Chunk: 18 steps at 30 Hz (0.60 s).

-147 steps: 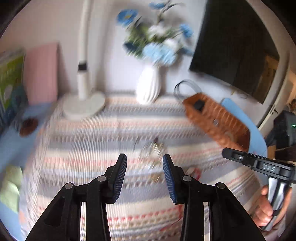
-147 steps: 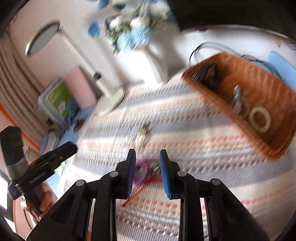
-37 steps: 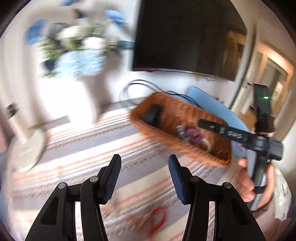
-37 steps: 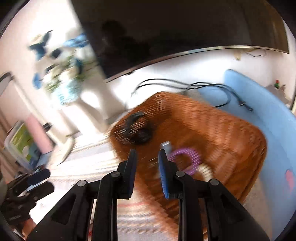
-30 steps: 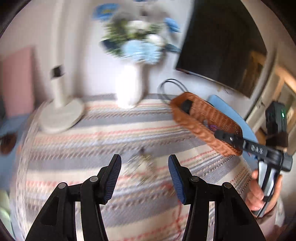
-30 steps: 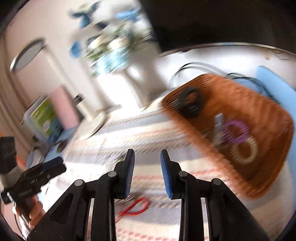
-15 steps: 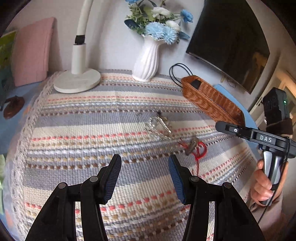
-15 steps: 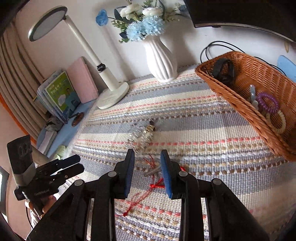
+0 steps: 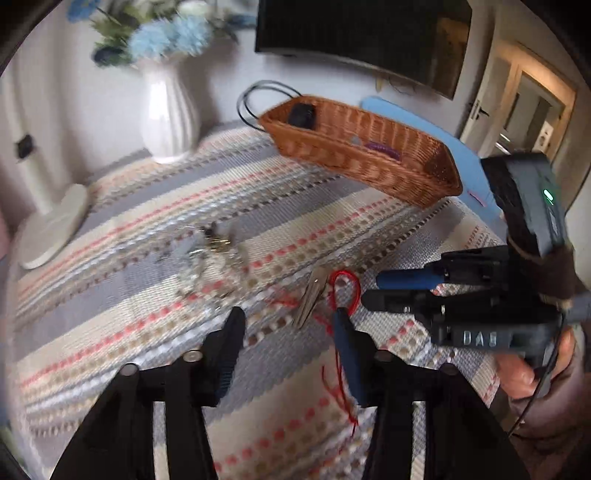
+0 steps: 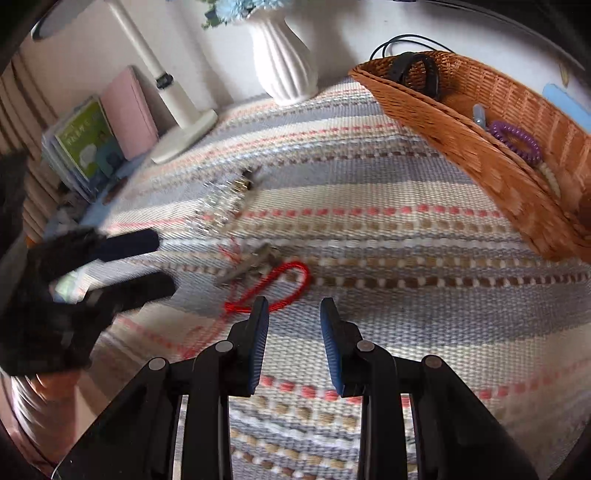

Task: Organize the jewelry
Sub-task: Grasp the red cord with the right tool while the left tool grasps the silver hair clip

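A red cord loop with a silver metal piece lies on the striped cloth just ahead of my open, empty left gripper. It also shows in the right wrist view, just ahead and left of my open, empty right gripper. A blurred silver chain piece lies farther left; it shows in the right wrist view too. The wicker basket at the right holds a purple coil band, a black band and a pale ring.
A white vase with blue flowers stands at the back. A lamp base is at the back left, with a pink box and books beside it. A dark screen hangs behind the basket.
Both grippers have come down and closer to the red cord, each from its own side. The left view has swung right toward the basket. Both stay open.
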Motion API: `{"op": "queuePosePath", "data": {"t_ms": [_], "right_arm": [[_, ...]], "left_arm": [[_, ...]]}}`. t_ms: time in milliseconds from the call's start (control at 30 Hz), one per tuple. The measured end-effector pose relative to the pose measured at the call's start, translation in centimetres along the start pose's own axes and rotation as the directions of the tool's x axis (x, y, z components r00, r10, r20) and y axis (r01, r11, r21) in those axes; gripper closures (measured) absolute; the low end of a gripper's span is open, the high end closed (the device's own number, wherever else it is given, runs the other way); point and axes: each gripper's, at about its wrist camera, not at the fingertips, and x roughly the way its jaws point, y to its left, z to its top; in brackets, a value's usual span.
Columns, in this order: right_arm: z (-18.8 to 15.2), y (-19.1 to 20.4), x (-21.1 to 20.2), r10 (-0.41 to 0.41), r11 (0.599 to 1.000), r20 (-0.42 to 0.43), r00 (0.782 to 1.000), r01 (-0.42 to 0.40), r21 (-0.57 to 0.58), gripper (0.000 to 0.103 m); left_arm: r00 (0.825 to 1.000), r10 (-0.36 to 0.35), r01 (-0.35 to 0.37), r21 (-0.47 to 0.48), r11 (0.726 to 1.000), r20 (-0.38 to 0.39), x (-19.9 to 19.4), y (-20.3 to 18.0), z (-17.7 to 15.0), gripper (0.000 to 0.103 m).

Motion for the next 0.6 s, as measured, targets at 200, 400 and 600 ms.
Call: {"op": "queuePosePath", "data": {"t_ms": [200,400,600], "right_arm": [[0.8,0.5,0.6,-0.016,0.999,0.007,1.0,0.016,-0.039,0.072],[1.5,1.2,1.4,-0.054,0.995,0.008,0.999,0.054,-0.078,0.072],[0.3,2.9,1.3,-0.244,0.94,0.048,0.969,0.248,-0.232,0.094]], "left_arm": [[0.997,-0.044,0.047,0.045,0.998,-0.065,3.3,-0.8,1.3,0.067],[0.995,-0.013,0.019,0.069,0.997,-0.098,5.1,-1.0,1.4,0.072],[0.994,-0.009,0.018,0.084,0.996,-0.105,5.9,-1.5,2.0,0.072]]}}
